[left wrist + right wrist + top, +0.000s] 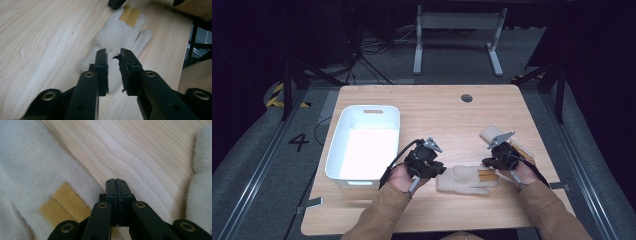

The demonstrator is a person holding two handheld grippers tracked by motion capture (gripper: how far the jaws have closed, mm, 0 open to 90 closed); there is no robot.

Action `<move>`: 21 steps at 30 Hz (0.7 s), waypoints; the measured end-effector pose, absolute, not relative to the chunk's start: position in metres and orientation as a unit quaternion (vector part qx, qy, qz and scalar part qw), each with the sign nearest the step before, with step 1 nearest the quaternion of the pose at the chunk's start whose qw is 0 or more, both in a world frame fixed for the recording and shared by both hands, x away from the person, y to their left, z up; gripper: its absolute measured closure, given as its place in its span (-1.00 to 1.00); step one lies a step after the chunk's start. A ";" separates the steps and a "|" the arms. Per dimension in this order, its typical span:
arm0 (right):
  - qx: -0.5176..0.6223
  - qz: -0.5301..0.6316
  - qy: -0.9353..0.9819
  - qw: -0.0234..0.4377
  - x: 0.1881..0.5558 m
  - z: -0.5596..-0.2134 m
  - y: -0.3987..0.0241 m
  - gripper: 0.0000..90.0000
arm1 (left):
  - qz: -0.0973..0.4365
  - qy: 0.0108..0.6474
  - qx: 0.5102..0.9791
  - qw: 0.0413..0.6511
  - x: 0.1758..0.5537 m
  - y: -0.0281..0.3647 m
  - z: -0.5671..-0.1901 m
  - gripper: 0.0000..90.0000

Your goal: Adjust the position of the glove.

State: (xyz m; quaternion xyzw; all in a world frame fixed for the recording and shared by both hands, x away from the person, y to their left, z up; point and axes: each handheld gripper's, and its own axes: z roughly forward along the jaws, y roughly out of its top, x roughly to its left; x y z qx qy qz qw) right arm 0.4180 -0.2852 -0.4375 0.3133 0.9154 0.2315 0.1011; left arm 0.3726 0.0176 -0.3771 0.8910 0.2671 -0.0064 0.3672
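Glove [460,179] flat on table [437,110], between slightly spread left tongs [113,53]; right tongs [116,181] pressed together.

light: table lit, surroundings dark | glare: white bin [362,147] | blur: slight

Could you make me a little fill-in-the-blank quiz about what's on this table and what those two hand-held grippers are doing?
1. The glove lying between the two grippers is off-white with ____ patches.
2. The white bin stands on the ____ side of the table in the high view.
3. The right hand-held gripper has its jaws ____.
4. The left hand-held gripper has the glove's ____ end between its jaws.

Missing words: yellow; left; shut; cuff
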 end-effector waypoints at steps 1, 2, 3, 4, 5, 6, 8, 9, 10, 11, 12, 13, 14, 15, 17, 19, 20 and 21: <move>0.314 0.232 0.915 0.100 0.417 -0.437 -0.286 0.99 | -0.004 0.269 0.891 0.366 0.373 0.017 -0.377 0.67; 0.315 0.232 0.915 0.100 0.416 -0.437 -0.286 0.99 | -0.004 0.269 0.892 0.364 0.375 0.018 -0.378 0.67; 0.312 0.233 0.916 0.100 0.416 -0.437 -0.287 0.99 | -0.004 0.270 0.891 0.365 0.375 0.018 -0.378 0.66; 0.314 0.233 0.915 0.100 0.416 -0.437 -0.287 0.99 | -0.004 0.270 0.891 0.365 0.375 0.018 -0.378 0.65; 0.314 0.233 0.915 0.100 0.415 -0.436 -0.287 0.99 | -0.003 0.273 0.890 0.365 0.376 0.018 -0.378 0.65; 0.315 0.234 0.914 0.100 0.415 -0.436 -0.287 0.99 | -0.002 0.272 0.890 0.365 0.376 0.019 -0.378 0.65; 0.312 0.240 0.913 0.103 0.415 -0.434 -0.288 0.99 | -0.001 0.274 0.889 0.368 0.376 0.020 -0.378 0.63; 0.313 0.243 0.912 0.103 0.414 -0.433 -0.288 0.99 | -0.001 0.274 0.889 0.368 0.376 0.020 -0.378 0.61; 0.313 0.243 0.912 0.103 0.414 -0.433 -0.288 0.99 | -0.002 0.275 0.888 0.368 0.376 0.020 -0.377 0.61; 0.313 0.249 0.910 0.109 0.414 -0.431 -0.288 0.98 | -0.002 0.275 0.887 0.372 0.376 0.021 -0.377 0.57; 0.312 0.256 0.908 0.116 0.414 -0.430 -0.289 0.98 | -0.004 0.278 0.885 0.375 0.376 0.022 -0.376 0.52; 0.313 0.272 0.902 0.124 0.413 -0.426 -0.291 0.98 | -0.007 0.281 0.882 0.377 0.376 0.024 -0.375 0.43; 0.312 0.279 0.899 0.129 0.413 -0.424 -0.291 0.98 | -0.006 0.281 0.882 0.379 0.376 0.024 -0.374 0.43; 0.314 0.288 0.895 0.134 0.413 -0.422 -0.293 0.98 | -0.006 0.278 0.882 0.379 0.376 0.025 -0.373 0.42; 0.316 0.308 0.886 0.145 0.411 -0.416 -0.297 0.98 | -0.003 0.279 0.881 0.383 0.376 0.025 -0.372 0.40; 0.319 0.317 0.881 0.149 0.409 -0.413 -0.300 0.98 | -0.004 0.280 0.879 0.385 0.377 0.025 -0.371 0.39; 0.324 0.335 0.870 0.159 0.405 -0.407 -0.306 0.98 | -0.006 0.280 0.877 0.390 0.378 0.024 -0.370 0.39; 0.326 0.344 0.865 0.164 0.404 -0.404 -0.309 0.98 | -0.006 0.278 0.877 0.391 0.378 0.024 -0.369 0.38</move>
